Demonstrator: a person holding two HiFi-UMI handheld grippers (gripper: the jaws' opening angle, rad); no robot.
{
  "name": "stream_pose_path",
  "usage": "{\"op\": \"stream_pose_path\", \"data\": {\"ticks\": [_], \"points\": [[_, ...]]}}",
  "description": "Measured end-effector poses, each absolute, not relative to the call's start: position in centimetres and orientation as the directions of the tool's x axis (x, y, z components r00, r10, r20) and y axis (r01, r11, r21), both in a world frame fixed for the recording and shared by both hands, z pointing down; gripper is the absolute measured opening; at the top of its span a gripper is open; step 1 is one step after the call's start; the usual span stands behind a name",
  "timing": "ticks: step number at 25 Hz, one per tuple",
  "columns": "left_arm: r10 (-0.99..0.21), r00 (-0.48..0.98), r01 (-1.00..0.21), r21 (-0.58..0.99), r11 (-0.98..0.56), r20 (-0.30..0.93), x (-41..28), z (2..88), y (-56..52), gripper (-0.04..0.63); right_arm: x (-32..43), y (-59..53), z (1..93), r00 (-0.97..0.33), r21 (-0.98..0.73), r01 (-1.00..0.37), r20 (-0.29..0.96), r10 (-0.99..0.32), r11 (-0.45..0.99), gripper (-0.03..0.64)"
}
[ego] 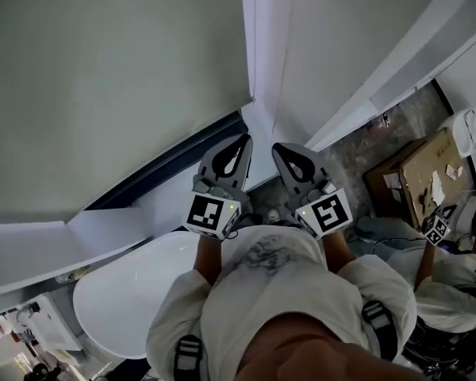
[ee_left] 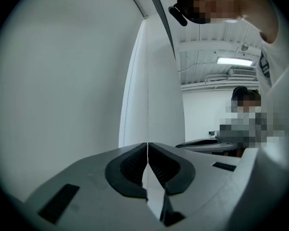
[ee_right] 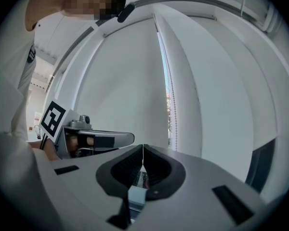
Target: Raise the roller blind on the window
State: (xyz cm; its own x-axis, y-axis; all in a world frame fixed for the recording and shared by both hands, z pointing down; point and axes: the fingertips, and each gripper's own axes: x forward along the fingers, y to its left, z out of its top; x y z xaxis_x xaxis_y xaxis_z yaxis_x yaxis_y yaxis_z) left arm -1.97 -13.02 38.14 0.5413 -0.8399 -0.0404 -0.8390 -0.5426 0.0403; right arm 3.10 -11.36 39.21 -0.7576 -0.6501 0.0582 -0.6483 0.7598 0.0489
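Roller blind [ego: 103, 78] beyond white table [ego: 119, 300]

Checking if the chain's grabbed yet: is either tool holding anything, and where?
Nothing is held. The left tool and right tool both have jaws shut with nothing between; the bead chain hangs untouched.

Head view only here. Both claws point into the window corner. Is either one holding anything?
Observer: No. The left gripper view shows the left claw with its jaws together and nothing between them.
Operator: Right one?
Observer: The right claw is shut too, and it is empty.
Operator: I see no pull chain from above. Is there one?
Observer: Yes. In the right gripper view a bead chain hangs beside the white frame. It is to the right of that claw's tips and past them, and nothing touches it.
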Motion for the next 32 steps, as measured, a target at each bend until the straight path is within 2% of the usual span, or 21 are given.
{"op": "stream_pose_path", "data": {"ticks": [17,24,32], "points": [[-0.757,0.65,-0.757,0.031,-0.653,-0.067,-0.2,37.1,-17.6,0.011,3.7,-12.2,38.5,-0.696,0.058,-0.714,0.049,-0.716,0.698,0.061],[-0.719,0.692,-0.719,0.026,-0.694,-0.069,0.4,37.5,-19.3,0.067,3.4,-12.5,39.0,-0.673,0.063,-0.734,0.066,-0.737,0.676,0.061],[-0.666,0.743,-0.667,0.023,-0.745,-0.066,2.1,37.8,-20.3,0.084,4.0,-12.6,39.5,-0.634,0.064,-0.767,0.084,-0.769,0.639,0.061]]}}
